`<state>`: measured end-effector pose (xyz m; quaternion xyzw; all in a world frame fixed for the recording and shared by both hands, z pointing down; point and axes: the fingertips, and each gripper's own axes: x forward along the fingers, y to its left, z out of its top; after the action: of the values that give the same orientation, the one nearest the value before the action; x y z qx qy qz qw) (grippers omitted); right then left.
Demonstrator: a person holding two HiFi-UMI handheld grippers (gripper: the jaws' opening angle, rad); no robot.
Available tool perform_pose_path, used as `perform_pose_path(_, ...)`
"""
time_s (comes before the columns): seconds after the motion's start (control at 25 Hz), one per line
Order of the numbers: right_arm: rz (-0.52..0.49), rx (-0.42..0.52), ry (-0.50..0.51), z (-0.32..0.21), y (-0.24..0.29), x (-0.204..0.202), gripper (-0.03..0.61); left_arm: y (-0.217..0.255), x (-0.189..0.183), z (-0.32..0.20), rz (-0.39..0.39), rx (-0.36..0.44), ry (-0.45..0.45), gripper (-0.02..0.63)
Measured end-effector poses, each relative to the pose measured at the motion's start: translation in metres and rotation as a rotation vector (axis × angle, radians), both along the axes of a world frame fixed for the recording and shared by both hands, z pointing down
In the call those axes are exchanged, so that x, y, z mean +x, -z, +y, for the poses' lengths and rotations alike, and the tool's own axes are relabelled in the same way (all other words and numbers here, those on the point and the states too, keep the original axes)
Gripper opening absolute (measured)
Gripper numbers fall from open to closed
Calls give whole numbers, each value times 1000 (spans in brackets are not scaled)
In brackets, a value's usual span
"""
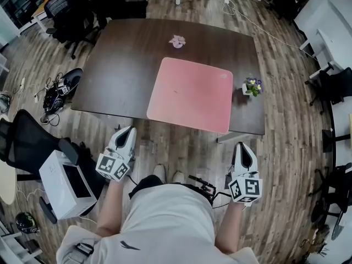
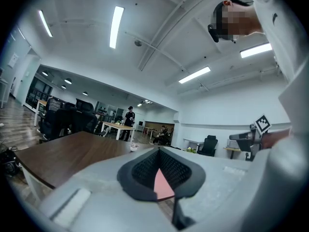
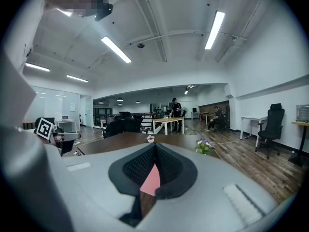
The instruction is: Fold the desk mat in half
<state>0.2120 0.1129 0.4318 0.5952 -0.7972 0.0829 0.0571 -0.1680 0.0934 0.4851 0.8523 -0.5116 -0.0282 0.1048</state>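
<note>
One pink desk mat [image 1: 191, 94]: flat and unfolded on the dark counter [image 1: 118, 65], its near edge at or close to the counter's front edge.

Two grippers: left gripper [image 1: 127, 131] and right gripper [image 1: 242, 147], both short of the counter, jaws drawn together, nothing between them.

One small potted flower [image 1: 252, 86]: just beside the mat's right edge.

Risks:
- Jaws brought in closed would likely push the thin edge rather than pinch it.
- A swung-over half may knock the pot.
- Uneven lifting may skew the fold.

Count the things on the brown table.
3: pink desk mat at the near edge, small pink object near the far edge, potted flower at the right edge. None seem hidden.
</note>
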Motion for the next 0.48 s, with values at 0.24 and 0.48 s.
perform_pose_path(0.24, 5, -9, -13, -5, -1, -7, 0, -3, -11, -4, 2, -9, -5, 5)
perform_pose_path(0.48, -26, -46, -28, -7, -15, -21, 0, -10, -25, -9, -2, -23, -24, 5)
